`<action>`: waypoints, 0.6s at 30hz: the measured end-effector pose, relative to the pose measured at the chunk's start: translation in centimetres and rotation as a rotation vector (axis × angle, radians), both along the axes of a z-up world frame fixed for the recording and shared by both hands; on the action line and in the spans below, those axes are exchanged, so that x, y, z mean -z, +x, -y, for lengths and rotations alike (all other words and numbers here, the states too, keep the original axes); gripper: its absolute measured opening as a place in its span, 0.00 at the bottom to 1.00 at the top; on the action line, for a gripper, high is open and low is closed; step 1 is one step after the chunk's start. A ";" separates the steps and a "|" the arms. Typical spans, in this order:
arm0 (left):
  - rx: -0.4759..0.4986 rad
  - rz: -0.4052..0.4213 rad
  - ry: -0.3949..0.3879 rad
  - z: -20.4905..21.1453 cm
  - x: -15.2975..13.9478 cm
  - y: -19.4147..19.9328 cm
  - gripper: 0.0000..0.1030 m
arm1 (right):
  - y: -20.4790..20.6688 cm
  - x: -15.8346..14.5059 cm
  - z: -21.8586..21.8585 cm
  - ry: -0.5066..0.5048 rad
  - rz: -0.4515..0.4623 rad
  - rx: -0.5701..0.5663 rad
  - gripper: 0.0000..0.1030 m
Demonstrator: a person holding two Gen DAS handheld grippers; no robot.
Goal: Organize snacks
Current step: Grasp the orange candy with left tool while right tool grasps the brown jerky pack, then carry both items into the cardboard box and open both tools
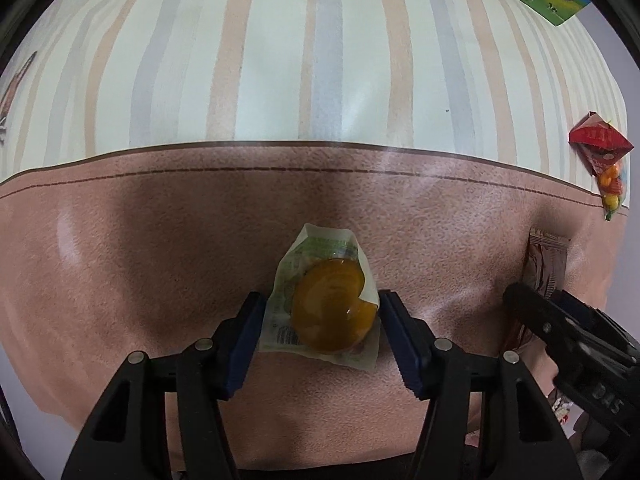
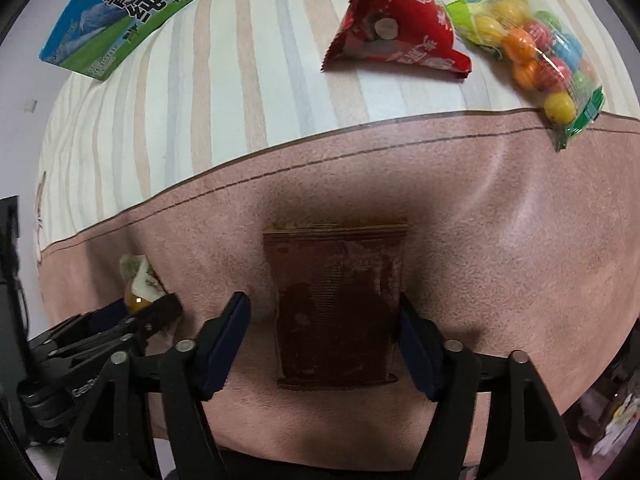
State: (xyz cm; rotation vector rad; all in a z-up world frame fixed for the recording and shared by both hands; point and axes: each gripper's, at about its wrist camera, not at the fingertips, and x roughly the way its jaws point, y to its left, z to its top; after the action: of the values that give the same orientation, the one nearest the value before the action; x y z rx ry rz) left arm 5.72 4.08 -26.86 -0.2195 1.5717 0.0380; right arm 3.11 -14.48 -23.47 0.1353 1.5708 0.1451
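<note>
Both claws down over snacks on the pink band of the cloth

My left claw points straight down at the bench, over the pink strip of the cloth near its striped part. Between its blue pads sits the jelly cup, an orange dome in a pale printed wrapper. The wrapper's edges touch or nearly touch both pads, the jaws stand narrow about it, and I cannot tell whether they actually press on it.

My right claw also points down, just beside the left one. The dark brown packet lies flat on the pink strip between its pads. The right-hand pad is at the packet's edge, while a clear gap shows at the left-hand pad, so the jaws are loose around it, not gripping.

In the right wrist view the left claw shows at the lower left with the jelly cup under it. Farther off on the striped cloth lie a red pouch and, touching its right side, a clear bag of coloured candy balls. A blue and green milk carton lies well apart from them, near the far left edge.
</note>
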 end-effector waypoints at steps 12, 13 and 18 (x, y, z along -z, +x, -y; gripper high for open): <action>0.007 0.047 -0.034 0.8 -4.9 0.1 0.48 | -0.1 -4.6 0.6 0.122 0.068 0.014 0.57; 0.014 0.060 -0.026 0.9 -5.3 0.5 0.48 | 0.2 -5.2 0.5 0.130 0.080 0.012 0.57; -0.028 0.040 -0.066 -0.1 -5.7 1.7 0.48 | 1.9 -7.5 0.4 0.176 0.110 0.018 0.57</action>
State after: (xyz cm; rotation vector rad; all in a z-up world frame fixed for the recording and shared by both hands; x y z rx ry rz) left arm 7.43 4.20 -21.12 -0.2926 1.5318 0.0041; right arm 5.04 -14.88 -15.96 0.2749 1.4454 0.2723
